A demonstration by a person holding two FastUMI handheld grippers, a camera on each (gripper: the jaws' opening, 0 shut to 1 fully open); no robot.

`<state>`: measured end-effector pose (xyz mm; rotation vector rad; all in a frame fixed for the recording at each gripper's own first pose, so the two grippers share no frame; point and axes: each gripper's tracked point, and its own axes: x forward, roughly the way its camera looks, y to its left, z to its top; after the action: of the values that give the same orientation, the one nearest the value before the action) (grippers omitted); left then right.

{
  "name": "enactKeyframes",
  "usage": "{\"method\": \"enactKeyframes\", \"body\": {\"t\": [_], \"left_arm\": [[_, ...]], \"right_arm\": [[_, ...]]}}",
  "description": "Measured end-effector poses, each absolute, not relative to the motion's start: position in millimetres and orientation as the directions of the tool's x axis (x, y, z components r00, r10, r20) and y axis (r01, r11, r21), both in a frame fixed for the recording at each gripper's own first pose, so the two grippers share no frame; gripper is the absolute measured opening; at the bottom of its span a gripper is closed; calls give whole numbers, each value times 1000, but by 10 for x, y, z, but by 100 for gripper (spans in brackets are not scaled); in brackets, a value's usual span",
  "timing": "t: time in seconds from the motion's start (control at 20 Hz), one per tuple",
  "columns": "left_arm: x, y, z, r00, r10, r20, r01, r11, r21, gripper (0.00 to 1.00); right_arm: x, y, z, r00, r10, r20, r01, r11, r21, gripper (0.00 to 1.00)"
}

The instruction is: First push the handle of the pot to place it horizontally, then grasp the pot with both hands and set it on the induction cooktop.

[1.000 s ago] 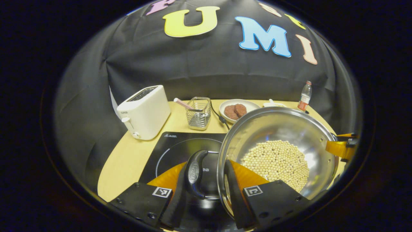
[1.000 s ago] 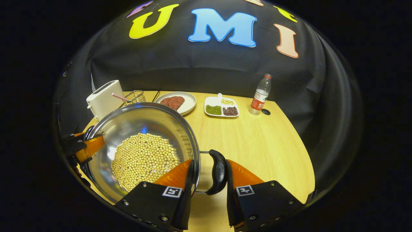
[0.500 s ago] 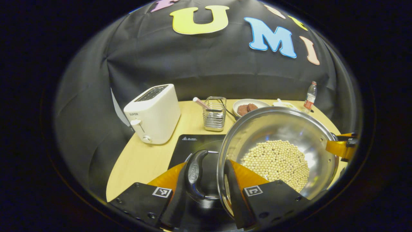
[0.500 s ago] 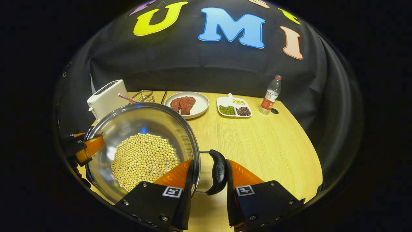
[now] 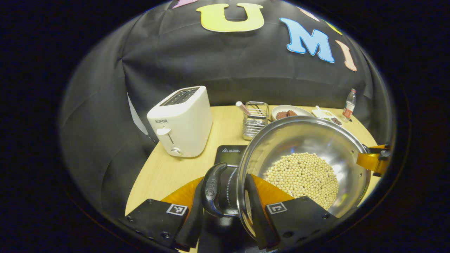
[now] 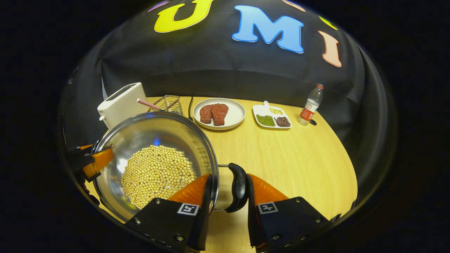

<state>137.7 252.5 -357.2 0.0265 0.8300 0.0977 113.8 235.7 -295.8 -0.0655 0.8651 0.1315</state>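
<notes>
A steel pot (image 5: 309,140) holding soybeans (image 5: 302,175) hangs between both grippers. My left gripper (image 5: 225,180) is shut on its black left handle (image 5: 212,186), one finger outside the handle, the other inside the pot wall. Below that handle lies the black induction cooktop (image 5: 230,154), partly hidden by the pot. In the right gripper view the pot (image 6: 154,133) sits at the left, and my right gripper (image 6: 229,177) is shut on the opposite black handle (image 6: 239,186) in the same way. Each gripper shows at the far rim in the other's view: right gripper (image 5: 372,162), left gripper (image 6: 92,163).
A white toaster (image 5: 181,121) and a wire basket (image 5: 255,119) stand behind the cooktop. On the wooden table (image 6: 291,158) sit a plate of meat (image 6: 218,113), a divided dish of beans (image 6: 272,117) and a water bottle (image 6: 309,105) at the back.
Both grippers have carried the pot leftward; the toaster and basket have slid right in the left gripper view, and more of the cooktop is covered. Both grips are unchanged.
</notes>
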Motion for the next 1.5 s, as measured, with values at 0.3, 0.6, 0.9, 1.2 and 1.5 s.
{"method": "enactKeyframes", "body": {"t": [0.3,0.6,0.9,1.2,1.5], "left_arm": [[1443,2759,-3595,660,108,-743,-82,994,72,70],[1463,2865,-3688,647,102,-756,-86,994,61,66],[1480,2908,-3700,651,109,-751,-91,994,65,68],[1569,2962,-3372,723,220,-655,-124,974,190,100],[1628,2473,-2286,877,233,-421,-173,969,176,99]], "right_arm": [[1166,2575,-2982,633,93,-768,-145,989,0,46],[1179,2677,-2986,628,86,-773,-142,990,-5,46],[1200,2698,-3013,633,106,-767,-123,992,36,47],[1227,2646,-2724,724,141,-676,-158,987,36,92],[1241,2171,-2152,835,157,-527,-152,987,53,98]]}}
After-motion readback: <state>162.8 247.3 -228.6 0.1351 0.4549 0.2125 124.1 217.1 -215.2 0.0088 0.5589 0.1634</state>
